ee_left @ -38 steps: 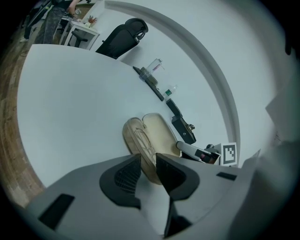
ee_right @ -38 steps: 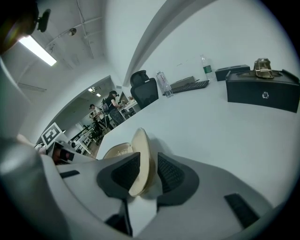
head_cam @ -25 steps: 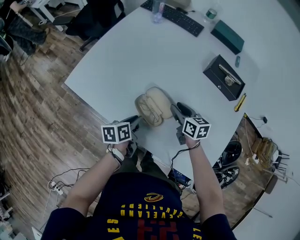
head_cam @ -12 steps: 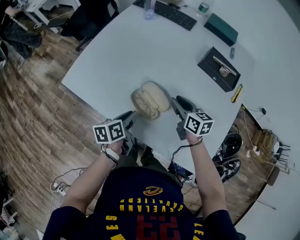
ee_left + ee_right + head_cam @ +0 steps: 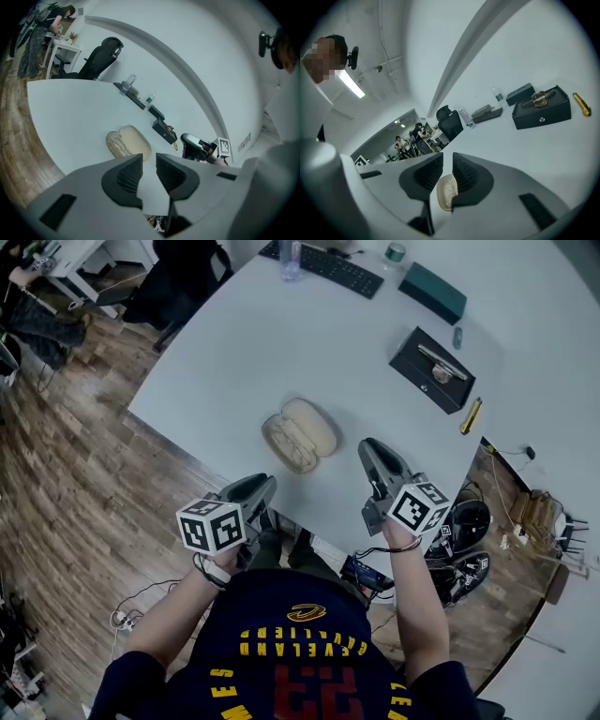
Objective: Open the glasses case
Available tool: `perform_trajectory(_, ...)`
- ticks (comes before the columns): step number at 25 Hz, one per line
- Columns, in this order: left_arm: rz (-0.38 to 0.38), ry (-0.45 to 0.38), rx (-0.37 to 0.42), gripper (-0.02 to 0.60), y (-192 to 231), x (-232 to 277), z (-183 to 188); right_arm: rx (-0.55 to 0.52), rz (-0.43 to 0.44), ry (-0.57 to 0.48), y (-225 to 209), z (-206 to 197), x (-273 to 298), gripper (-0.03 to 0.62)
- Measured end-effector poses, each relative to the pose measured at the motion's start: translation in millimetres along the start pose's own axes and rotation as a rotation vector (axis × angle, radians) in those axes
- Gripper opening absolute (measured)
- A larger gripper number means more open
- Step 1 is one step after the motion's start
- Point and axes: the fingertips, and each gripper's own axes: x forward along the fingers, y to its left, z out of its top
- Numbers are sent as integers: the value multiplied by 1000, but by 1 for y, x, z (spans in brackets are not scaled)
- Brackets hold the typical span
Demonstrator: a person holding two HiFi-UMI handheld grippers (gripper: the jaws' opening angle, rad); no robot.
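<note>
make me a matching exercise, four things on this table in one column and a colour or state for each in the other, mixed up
Column one:
1. glasses case
2. box beside the keyboard
3. small tool near the table's edge
4. keyboard

Column two:
a. yellow
b. beige, lying open
c. black
d. teal

Pairs: 1-b, 2-d, 3-a, 4-c

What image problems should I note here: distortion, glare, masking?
Head view: dim, bluish, sharp; the glasses case reads clearly on the table. Left gripper view: strong fisheye bows the table edge, corners vignetted black. Right gripper view: same fisheye, bright ceiling light, mosaic masking upper left.
</note>
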Motion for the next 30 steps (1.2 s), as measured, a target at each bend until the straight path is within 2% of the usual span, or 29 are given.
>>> perform_trajectory(5, -1, -20, 125, 98, -36, -14, -7, -35, 30, -108, 27, 23, -28, 55)
perform_trajectory(9, -13, -71, 225, 97, -70, -31, -6, -87, 61, -111, 54, 28, -47, 44)
perform_trajectory(14, -137, -136, 397, 85, -127, -59, -3, -227, 106, -108, 95, 36, -68, 29)
perform_trajectory(17, -145, -181, 505, 62, -148, -76, 7, -326, 117, -135, 124, 51, -78, 21)
perform_trajectory(20, -161, -220, 595, 43, -163, -91, 17, -424, 90, -190, 154, 72, -92, 21)
perform_trajectory(23, -190, -239, 636, 43, -166, -102, 22, -485, 74, -227, 179, 80, -99, 23)
perform_trajectory(28, -244, -284, 567, 43, -159, -118, 30, -503, 51, -225, 200, 70, -102, 23)
perform_trajectory(30, -262, -299, 574, 43, -160, -123, 37, -511, 37, -223, 208, 66, -102, 23)
